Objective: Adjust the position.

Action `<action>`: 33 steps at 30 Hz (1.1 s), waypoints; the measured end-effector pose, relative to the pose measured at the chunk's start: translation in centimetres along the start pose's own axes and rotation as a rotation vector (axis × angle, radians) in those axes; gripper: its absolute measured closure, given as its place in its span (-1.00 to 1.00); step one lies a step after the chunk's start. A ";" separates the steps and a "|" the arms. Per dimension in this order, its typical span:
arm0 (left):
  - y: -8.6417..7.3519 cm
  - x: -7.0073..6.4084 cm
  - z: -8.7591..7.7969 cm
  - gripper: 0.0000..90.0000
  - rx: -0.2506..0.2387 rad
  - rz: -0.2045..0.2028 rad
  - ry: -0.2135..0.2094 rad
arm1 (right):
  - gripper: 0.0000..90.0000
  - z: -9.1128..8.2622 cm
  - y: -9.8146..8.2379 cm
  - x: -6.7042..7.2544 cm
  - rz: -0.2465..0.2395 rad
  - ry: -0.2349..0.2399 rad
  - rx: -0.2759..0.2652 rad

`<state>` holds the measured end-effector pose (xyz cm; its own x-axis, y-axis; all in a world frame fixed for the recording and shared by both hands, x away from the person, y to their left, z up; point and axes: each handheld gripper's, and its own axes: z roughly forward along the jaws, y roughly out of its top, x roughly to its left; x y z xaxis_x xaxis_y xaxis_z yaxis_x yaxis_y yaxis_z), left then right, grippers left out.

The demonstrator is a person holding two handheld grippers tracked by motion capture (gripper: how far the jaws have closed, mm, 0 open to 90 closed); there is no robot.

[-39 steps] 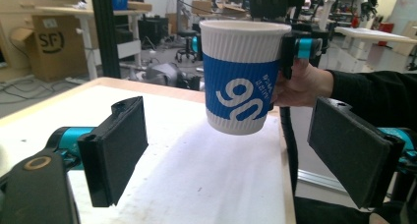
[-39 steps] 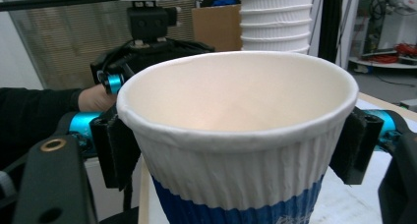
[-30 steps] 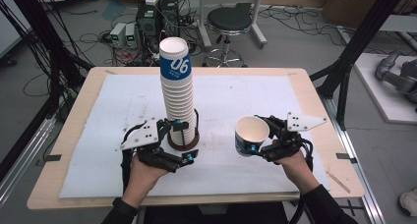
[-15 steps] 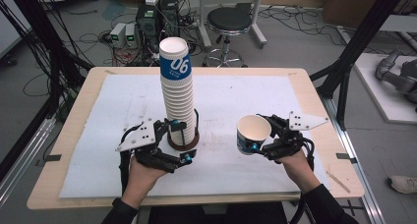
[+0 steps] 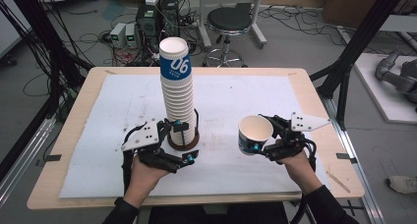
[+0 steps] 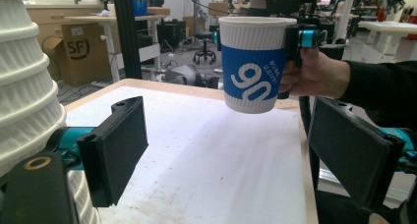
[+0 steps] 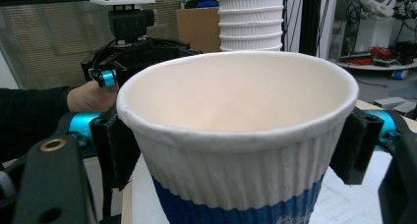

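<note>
One paper cup (image 5: 254, 133) is off, gripped by the right claw (image 5: 263, 144) lower right; the cup stack (image 5: 177, 94) remains centre-frame, left claw (image 5: 183, 143) open beside its base

A single ribbed white paper cup (image 5: 254, 134) with a blue band and a white "06" print is held off the tabletop (image 5: 275, 94), mouth open and tipped a little, empty inside. Well apart to its left, a tall stack of like paper cups (image 5: 177, 94) stands upright on a dark round base (image 5: 183, 142), its top cup showing the same blue "06" band
</note>
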<state>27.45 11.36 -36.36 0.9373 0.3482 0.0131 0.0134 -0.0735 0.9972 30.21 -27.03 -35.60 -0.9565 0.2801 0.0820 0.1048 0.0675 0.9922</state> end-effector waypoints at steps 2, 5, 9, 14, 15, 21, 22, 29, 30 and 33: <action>0.0 0.1 -0.1 -0.67 -0.002 -0.003 -0.002 | -0.53 0.0 0.0 0.0 -0.002 0.000 -0.005; -0.1 0.1 -0.3 -0.66 0.000 -0.001 0.010 | -0.53 0.1 0.1 0.0 -0.003 0.000 -0.007; -0.1 0.0 -0.6 -0.66 0.004 -0.002 0.019 | -0.53 0.3 0.2 0.1 -0.006 0.004 -0.005; -0.1 -0.2 -0.9 -0.66 0.012 0.002 0.031 | -0.53 0.5 0.3 0.1 -0.007 0.007 -0.009; -0.1 -0.2 -1.0 -0.67 0.013 0.001 0.036 | -0.53 0.5 0.3 0.1 -0.007 0.007 -0.009; -0.5 -0.5 -2.1 -0.67 0.025 0.006 0.075 | -0.53 0.4 0.2 0.1 -0.011 0.003 -0.006; -0.6 -0.5 -2.3 -0.66 0.029 0.006 0.082 | -0.53 0.4 0.2 0.1 -0.014 -0.003 -0.007; -0.9 -0.4 -3.1 -0.66 0.019 -0.002 0.088 | -0.53 0.1 0.4 0.1 -0.020 -0.018 -0.029; -1.0 -0.4 -3.0 -0.66 0.020 -0.003 0.087 | -0.53 0.1 0.4 0.1 -0.022 -0.020 -0.027; -1.2 -0.3 -3.0 -0.67 0.028 -0.004 0.084 | -0.53 0.0 0.5 -0.1 -0.023 -0.030 -0.032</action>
<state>26.12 14.12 -37.36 0.9047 0.4257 0.0162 0.0280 -0.0975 0.9948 30.39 -27.02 -35.16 -0.9500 0.3073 0.0564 0.0734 0.0439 0.9963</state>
